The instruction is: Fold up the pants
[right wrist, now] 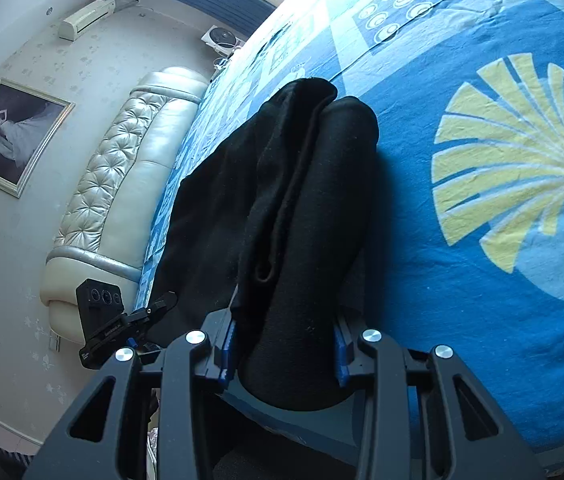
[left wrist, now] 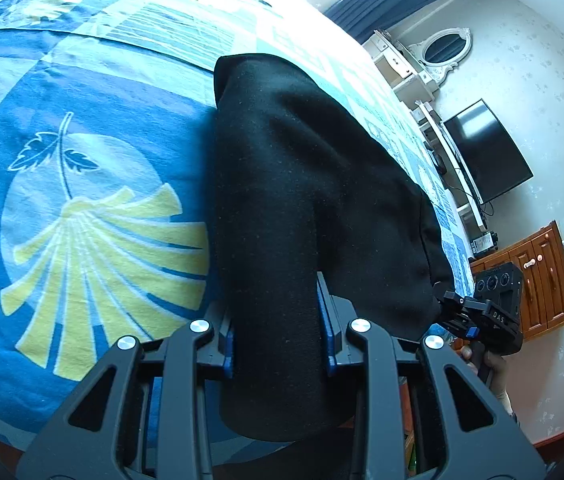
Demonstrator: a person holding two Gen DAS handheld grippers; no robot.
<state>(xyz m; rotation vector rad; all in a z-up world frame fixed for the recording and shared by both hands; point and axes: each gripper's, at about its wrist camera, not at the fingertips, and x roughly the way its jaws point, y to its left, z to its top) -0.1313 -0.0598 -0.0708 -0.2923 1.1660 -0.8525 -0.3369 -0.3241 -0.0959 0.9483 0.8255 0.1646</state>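
Note:
Black pants (left wrist: pixel 302 184) lie on a blue patterned bedsheet (left wrist: pixel 82 208). My left gripper (left wrist: pixel 280 340) is shut on a thick bunched end of the pants, which bulges between the blue pads (left wrist: pixel 328 320). My right gripper (right wrist: pixel 284 350) is shut on the other bunched end of the pants (right wrist: pixel 294 200). The fabric stretches forward from each gripper and rests on the bed. The right gripper shows in the left wrist view (left wrist: pixel 482 308) at the pants' right edge. The left gripper shows in the right wrist view (right wrist: pixel 122 320) at the pants' left edge.
The bedsheet (right wrist: pixel 502 220) spreads wide beside the pants. A padded white headboard (right wrist: pixel 122 176) and a framed picture (right wrist: pixel 6 132) stand to the left. A television (left wrist: pixel 486 152), a white dresser with mirror (left wrist: pixel 422 64) and a wooden cabinet (left wrist: pixel 542 276) line the wall.

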